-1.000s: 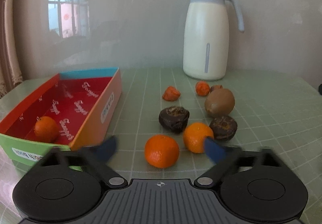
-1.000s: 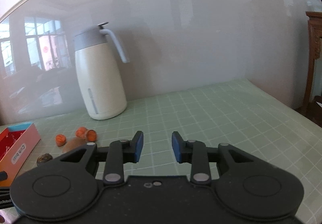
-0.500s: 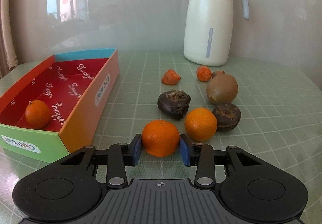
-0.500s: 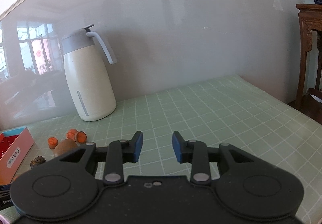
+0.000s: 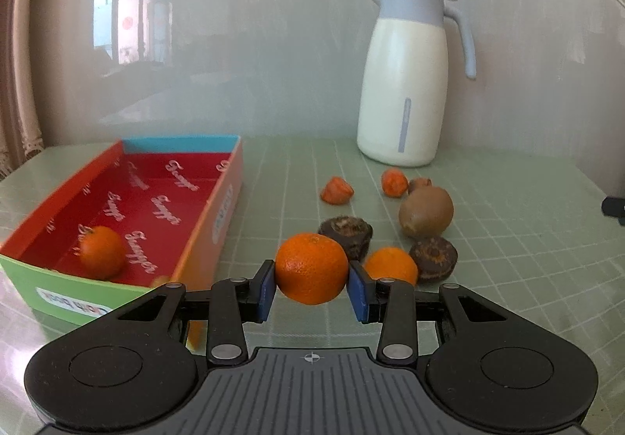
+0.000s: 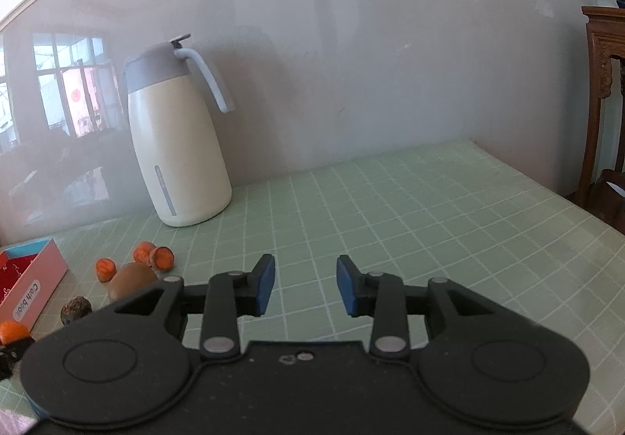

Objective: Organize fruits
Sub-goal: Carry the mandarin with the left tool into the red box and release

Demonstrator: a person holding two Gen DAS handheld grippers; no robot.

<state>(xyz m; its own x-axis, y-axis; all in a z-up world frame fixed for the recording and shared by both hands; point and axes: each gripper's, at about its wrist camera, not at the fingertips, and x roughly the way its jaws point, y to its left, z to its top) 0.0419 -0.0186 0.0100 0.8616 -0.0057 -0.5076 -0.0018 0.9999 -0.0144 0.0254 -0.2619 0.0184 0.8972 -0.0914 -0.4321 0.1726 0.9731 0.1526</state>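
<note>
My left gripper (image 5: 311,288) is shut on an orange tangerine (image 5: 311,268) and holds it above the table, right of the red box (image 5: 218,216). One tangerine (image 5: 102,251) lies in the box. On the table lie another tangerine (image 5: 390,265), two dark fruits (image 5: 345,234) (image 5: 433,257), a brown kiwi (image 5: 425,211) and small orange fruits (image 5: 336,190). My right gripper (image 6: 306,284) is open and empty over bare table. The kiwi also shows in the right wrist view (image 6: 131,279).
A white jug with a grey lid (image 5: 406,83) stands at the back against the wall. The table has a green checked cloth (image 6: 429,208). A dark wooden cabinet (image 6: 603,83) stands beyond the table's right edge.
My left gripper closed on the front tangerine and lifted it off the table. My right gripper turned a little; its jaws stay apart.
</note>
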